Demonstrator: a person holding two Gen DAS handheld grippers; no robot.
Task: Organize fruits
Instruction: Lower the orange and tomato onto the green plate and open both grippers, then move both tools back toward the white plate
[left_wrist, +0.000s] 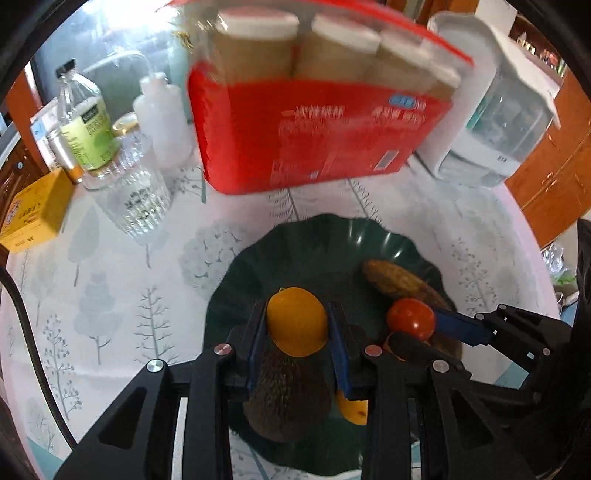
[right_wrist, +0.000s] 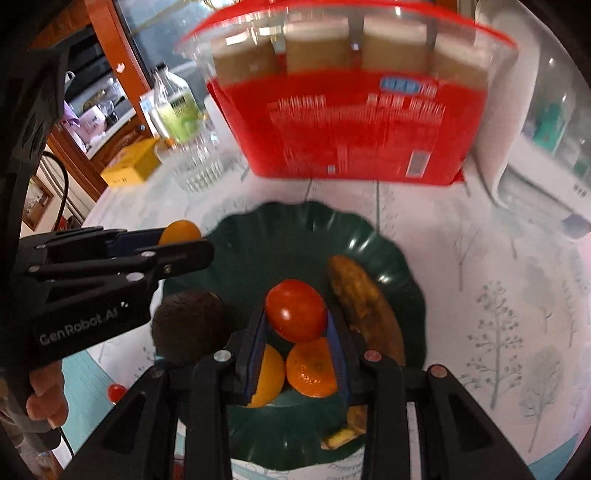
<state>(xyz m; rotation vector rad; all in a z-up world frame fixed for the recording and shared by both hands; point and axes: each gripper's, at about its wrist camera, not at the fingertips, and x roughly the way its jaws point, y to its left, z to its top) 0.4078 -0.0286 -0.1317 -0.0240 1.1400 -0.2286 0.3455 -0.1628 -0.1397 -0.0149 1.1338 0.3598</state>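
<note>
A dark green scalloped plate (left_wrist: 332, 236) (right_wrist: 295, 229) sits on the tree-print tablecloth. My left gripper (left_wrist: 297, 325) is shut on an orange-yellow fruit (left_wrist: 297, 319) above the plate; it also shows in the right wrist view (right_wrist: 179, 232). My right gripper (right_wrist: 297, 314) is shut on a red tomato (right_wrist: 295, 308) (left_wrist: 410, 319) over the plate. On the plate lie a dark avocado (left_wrist: 288, 398) (right_wrist: 188, 325), a browned banana (right_wrist: 365, 306) (left_wrist: 399, 282), an orange (right_wrist: 312, 369) and a yellow fruit (right_wrist: 269, 376).
A red box of cups (left_wrist: 317, 110) (right_wrist: 354, 110) stands behind the plate. A ribbed glass (left_wrist: 136, 199), a green-labelled bottle (left_wrist: 86, 122), a squeeze bottle (left_wrist: 166, 110) and a yellow box (left_wrist: 33, 210) stand at left. A white appliance (left_wrist: 495, 110) is at right. A small red tomato (right_wrist: 116, 392) lies lower left.
</note>
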